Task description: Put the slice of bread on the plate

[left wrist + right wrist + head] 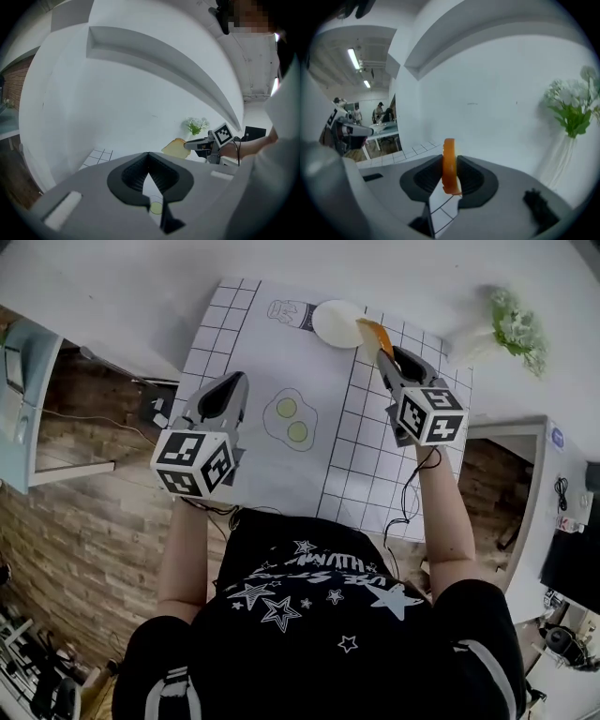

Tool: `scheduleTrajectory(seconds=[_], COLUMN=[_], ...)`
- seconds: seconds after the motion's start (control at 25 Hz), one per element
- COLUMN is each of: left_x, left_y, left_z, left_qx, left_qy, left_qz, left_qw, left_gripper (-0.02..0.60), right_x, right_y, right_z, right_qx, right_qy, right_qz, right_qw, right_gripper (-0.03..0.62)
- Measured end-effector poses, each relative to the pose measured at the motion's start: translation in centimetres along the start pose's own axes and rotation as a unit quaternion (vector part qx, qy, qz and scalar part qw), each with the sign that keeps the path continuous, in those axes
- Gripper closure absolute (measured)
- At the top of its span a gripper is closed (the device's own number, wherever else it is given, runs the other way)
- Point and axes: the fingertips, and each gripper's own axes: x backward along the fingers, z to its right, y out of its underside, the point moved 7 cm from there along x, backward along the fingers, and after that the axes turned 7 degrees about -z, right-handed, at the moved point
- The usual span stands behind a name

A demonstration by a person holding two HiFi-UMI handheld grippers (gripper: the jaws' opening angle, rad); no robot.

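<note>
Your right gripper (382, 351) clamps the bread slice (372, 332) on edge, at the right rim of the plate (330, 322). Your left gripper (236, 381), jaws together and empty, is well left of the plate.

We see a white wall (501, 84) behind the counter (178, 334), with a long ledge (154, 51) high on it; flowers (572, 108) stand against the wall at the right; the floor (84, 512) is wood plank; in the room beyond, strip lights (354, 58) glow over a table (386, 129) with people near it.
</note>
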Motion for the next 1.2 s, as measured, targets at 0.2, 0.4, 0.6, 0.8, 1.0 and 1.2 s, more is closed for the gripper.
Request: scheduleTrajectory(seconds=[0.2, 0.4, 0.6, 0.8, 1.0, 1.2], left_x=[-1.4, -2.5, -2.9, -2.9, -2.6, -1.7], left_y=[-1.8, -2.2, -1.8, -1.6, -1.3, -1.1], left_z=[-3.5, -5.3, -6.9, -8.0, -8.5, -9.3], left_qx=[-0.003, 0.002, 0.006, 0.006, 0.006, 0.002], left_qy=[0.003, 0.016, 0.024, 0.029, 0.034, 0.029], left_qz=[0.003, -0.003, -0.014, -0.020, -0.026, -0.024], left_qw=[1.0000, 0.9999, 0.9996, 0.9993, 0.9991, 0.9993], left_gripper=[0.572, 0.572, 0.572, 0.572, 0.572, 0.572], right_x=[-4.6, -8.5, -11.4, -13.7, -15.2, -16.2], right_y=[-1.6, -1.2, -0.6, 0.8, 2.2, 3.6], right_z=[-0.2, -0.8, -1.7, -3.0, -4.3, -5.1], right_qx=[0.124, 0.213, 0.293, 0.363, 0.401, 0.402], right_qy=[0.051, 0.076, 0.091, 0.099, 0.095, 0.086], right_qz=[-0.032, -0.049, -0.074, -0.101, -0.118, -0.128], right_qw=[0.991, 0.973, 0.949, 0.921, 0.903, 0.902], right_gripper=[0.496, 0.496, 0.496, 0.496, 0.496, 0.491])
